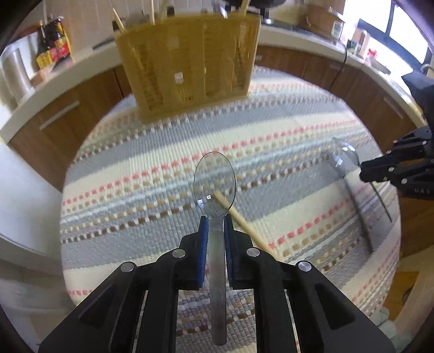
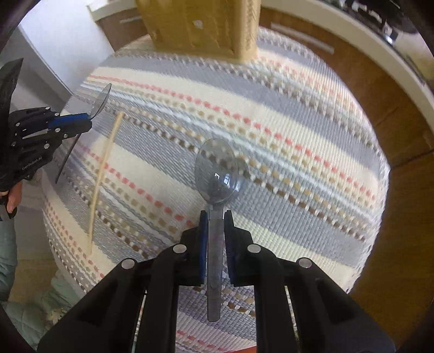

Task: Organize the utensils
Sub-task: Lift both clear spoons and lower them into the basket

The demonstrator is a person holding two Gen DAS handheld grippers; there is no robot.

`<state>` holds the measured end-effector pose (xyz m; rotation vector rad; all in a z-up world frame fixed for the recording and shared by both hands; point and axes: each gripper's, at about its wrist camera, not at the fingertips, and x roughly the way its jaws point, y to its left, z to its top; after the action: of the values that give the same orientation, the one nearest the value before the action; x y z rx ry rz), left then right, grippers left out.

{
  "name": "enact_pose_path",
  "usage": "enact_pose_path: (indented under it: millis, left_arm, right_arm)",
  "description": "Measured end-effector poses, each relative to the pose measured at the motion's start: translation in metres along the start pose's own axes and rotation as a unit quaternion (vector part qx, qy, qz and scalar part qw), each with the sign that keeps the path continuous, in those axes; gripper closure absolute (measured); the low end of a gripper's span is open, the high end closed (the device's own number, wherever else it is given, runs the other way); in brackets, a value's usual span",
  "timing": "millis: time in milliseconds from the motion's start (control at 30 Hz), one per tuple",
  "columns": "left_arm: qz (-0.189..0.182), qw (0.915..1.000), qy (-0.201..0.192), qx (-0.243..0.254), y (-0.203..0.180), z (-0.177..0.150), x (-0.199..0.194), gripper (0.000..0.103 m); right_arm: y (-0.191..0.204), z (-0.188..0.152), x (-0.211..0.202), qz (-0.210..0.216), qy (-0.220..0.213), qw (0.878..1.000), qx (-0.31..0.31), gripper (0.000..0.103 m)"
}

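My left gripper (image 1: 216, 220) is shut on the neck of a clear plastic spoon (image 1: 214, 182), bowl pointing away, held above a striped woven mat (image 1: 162, 152). My right gripper (image 2: 216, 214) is shut on a second clear plastic spoon (image 2: 216, 169), also lifted off the mat. Each gripper shows in the other's view: the right one (image 1: 363, 171) at the far right with its spoon (image 1: 344, 160), the left one (image 2: 88, 119) at the far left with its spoon (image 2: 101, 100). A single wooden chopstick (image 2: 104, 179) lies on the mat; it also runs under my left gripper as chopstick (image 1: 244, 222). A yellow slotted utensil holder (image 1: 190, 65) stands at the mat's far edge.
The holder (image 2: 200, 24) has several chopsticks and a utensil standing in it. A white countertop (image 1: 81, 70) with wooden cabinets curves behind the table, carrying dark sauce bottles (image 1: 53, 40) and jars. A person's hand (image 2: 12, 198) grips the left tool.
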<state>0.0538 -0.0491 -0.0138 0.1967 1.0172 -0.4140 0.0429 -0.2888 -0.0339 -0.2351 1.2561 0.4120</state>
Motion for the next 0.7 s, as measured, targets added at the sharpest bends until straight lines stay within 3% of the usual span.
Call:
enact_pose_path:
  millis: [267, 533, 700]
  left_arm:
    - [0.001, 0.9929, -0.118, -0.015, 0.005, 0.032, -0.070, 0.093]
    - [0.001, 0.9719, -0.233, -0.031, 0.025, 0.087, -0.129, 0.093]
    - [0.002, 0.9579, -0.285, -0.032, 0.028, 0.118, -0.141, 0.093]
  right_arm:
    - [0.014, 0.024, -0.056, 0.008, -0.090, 0.996, -0.021, 0.093]
    - [0.004, 0.074, -0.110, 0.021, -0.191, 0.981, -0.012, 0.093]
    - [-0.012, 0.106, -0.129, 0.035, -0.243, 0.969, 0.008, 0.093]
